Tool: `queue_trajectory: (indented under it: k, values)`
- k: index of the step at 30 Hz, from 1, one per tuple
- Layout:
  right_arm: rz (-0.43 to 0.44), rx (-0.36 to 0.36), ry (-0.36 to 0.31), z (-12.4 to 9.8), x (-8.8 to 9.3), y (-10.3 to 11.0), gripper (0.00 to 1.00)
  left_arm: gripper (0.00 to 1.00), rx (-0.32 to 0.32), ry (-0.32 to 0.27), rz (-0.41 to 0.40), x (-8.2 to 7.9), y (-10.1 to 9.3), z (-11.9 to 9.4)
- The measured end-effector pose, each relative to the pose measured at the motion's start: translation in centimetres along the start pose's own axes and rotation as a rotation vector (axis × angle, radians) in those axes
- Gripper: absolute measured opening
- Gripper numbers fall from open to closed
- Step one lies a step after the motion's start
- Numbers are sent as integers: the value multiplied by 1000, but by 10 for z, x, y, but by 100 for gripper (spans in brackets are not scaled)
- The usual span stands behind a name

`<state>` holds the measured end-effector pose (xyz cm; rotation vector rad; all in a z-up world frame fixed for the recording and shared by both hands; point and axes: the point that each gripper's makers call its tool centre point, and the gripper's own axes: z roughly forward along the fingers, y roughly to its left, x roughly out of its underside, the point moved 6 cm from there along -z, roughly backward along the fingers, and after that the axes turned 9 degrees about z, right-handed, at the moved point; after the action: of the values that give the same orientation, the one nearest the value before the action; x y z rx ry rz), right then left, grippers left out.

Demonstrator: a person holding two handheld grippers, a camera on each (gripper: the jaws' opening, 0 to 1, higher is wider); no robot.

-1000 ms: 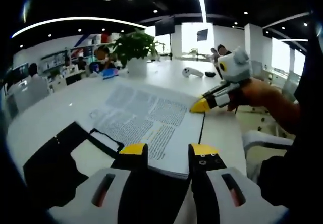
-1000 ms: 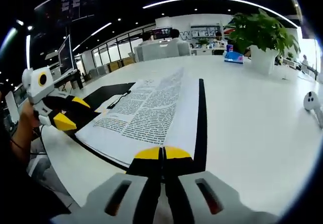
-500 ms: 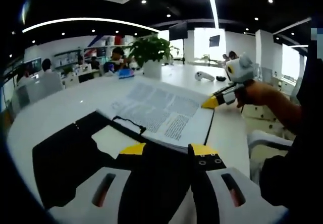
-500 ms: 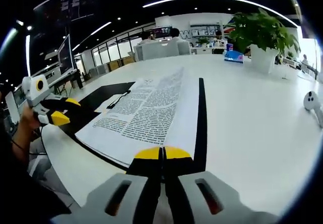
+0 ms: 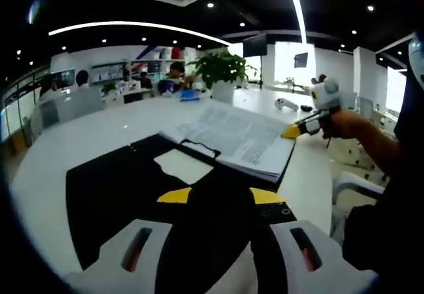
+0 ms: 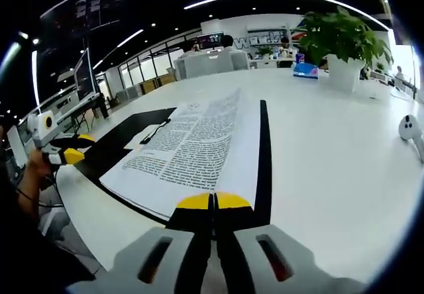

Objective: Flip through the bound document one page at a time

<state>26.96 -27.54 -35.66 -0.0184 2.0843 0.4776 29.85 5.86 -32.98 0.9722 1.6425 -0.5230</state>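
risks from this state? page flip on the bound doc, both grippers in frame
1. The right gripper is shut at the near edge of the bound document; I cannot tell whether it pinches one sheet or several, so a lift may turn several pages.
2. The left gripper is open over the black cover, away from the printed pages, so nothing visibly holds the stack; a pull might slide the whole document along the white table.
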Motion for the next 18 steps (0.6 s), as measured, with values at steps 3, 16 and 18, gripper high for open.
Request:
queue_trajectory:
  k: [3,16,18]
  values:
    - [20,-3,-10,0,1,0,2,33,-9,-10,-15,3,0,-4]
    - [51,-2,8,2,0,-3,2,34,-91,1,-61,24,5,-43]
    - [49,-2,11,2,0,-4,2,35,-98,20,-58,25,5,-47]
